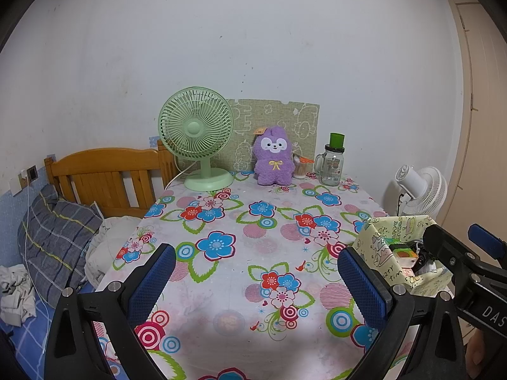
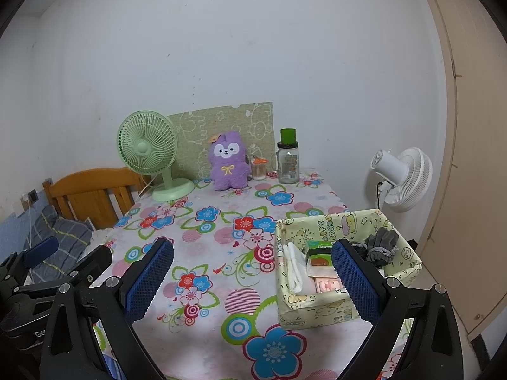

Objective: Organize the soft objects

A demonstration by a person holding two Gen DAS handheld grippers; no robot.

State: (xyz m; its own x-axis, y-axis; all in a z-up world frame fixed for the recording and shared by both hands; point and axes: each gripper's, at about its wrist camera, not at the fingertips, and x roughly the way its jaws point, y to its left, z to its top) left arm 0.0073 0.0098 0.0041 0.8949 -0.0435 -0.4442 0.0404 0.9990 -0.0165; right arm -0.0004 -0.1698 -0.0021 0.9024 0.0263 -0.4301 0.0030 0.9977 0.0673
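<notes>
A purple plush toy [image 1: 274, 156] [image 2: 228, 164] sits upright at the far edge of the flowered table [image 1: 240, 262], between a green fan and a glass jar. A yellow patterned box [image 2: 317, 312] [image 1: 375, 247] stands at the table's right side, holding grey gloves [image 2: 380, 245], a white folded item and small packets. My left gripper [image 1: 256, 281] hovers open over the table's near middle, nothing between its fingers. My right gripper [image 2: 253, 277] is open too, its right finger in front of the box. The plush is far ahead of both.
A green desk fan [image 1: 196, 136] stands back left, a glass jar with green lid [image 1: 332, 161] and a toothpick holder back right. A wooden headboard [image 1: 104, 177], pillow and bedding lie left of the table. A white floor fan [image 2: 402, 177] stands to the right near a door.
</notes>
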